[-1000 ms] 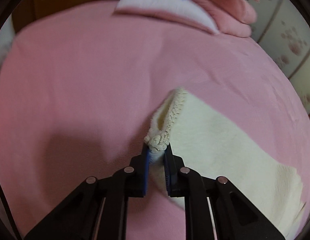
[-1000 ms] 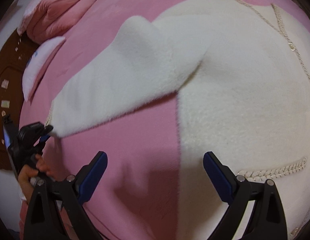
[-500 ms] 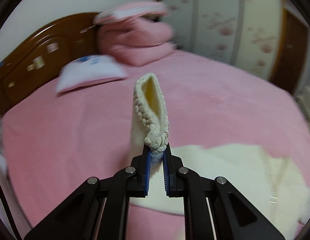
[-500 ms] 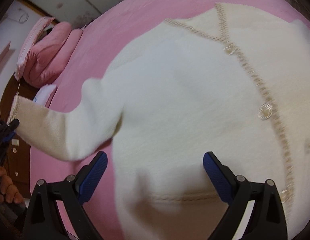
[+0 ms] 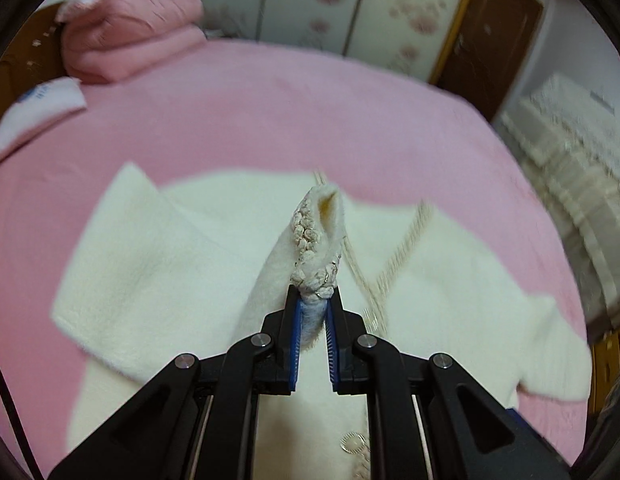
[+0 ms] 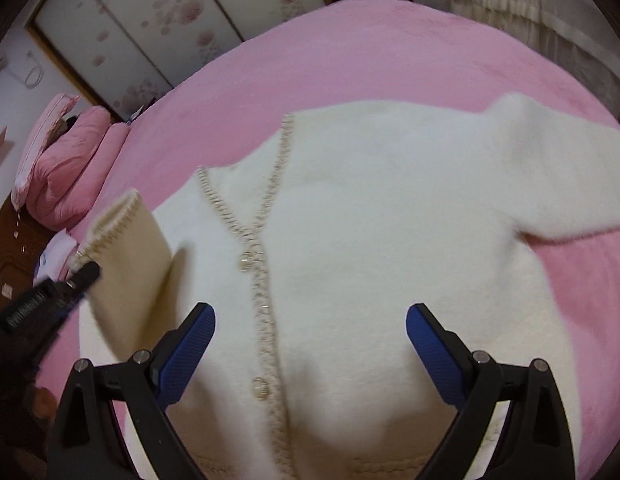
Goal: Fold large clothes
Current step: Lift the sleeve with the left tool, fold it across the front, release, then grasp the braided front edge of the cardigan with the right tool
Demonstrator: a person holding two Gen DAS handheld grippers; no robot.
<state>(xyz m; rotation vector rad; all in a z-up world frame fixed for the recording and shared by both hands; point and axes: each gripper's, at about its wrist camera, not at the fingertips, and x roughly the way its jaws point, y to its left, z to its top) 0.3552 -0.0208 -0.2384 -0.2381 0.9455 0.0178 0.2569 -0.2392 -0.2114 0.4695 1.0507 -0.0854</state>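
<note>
Left wrist view: the left gripper (image 5: 314,300) pinches the braided cuff (image 5: 316,236) of a cream cardigan (image 5: 157,264), its blue pads pressed onto the knit so that the cuff stands up as a narrow open loop above the fingertips. The cuff edge is a thick rope-like braid with glints of metallic thread; the sleeve below it is soft and fuzzy. The cardigan lies spread on a pink bedspread (image 5: 269,112), front side up, with a braided V-neck trim (image 5: 394,264) and a round metallic button (image 5: 352,442) near the bottom of the picture. No boxes, baskets or other containers are in sight.

In the right wrist view the right gripper (image 6: 310,344) hovers over the cardigan's body (image 6: 370,208) with its fingers spread wide and nothing between the blue ribbed pads (image 6: 187,344). The trim runs down the front past two shiny buttons (image 6: 249,260). One fluffy sleeve (image 6: 562,168) stretches out flat to the right; the other is lifted at the left, where the left gripper holds its cuff. A folded pink quilt (image 6: 69,168) sits by the dark wooden headboard (image 6: 5,256), and a flower-patterned wardrobe (image 6: 157,20) stands beyond the bed.
</note>
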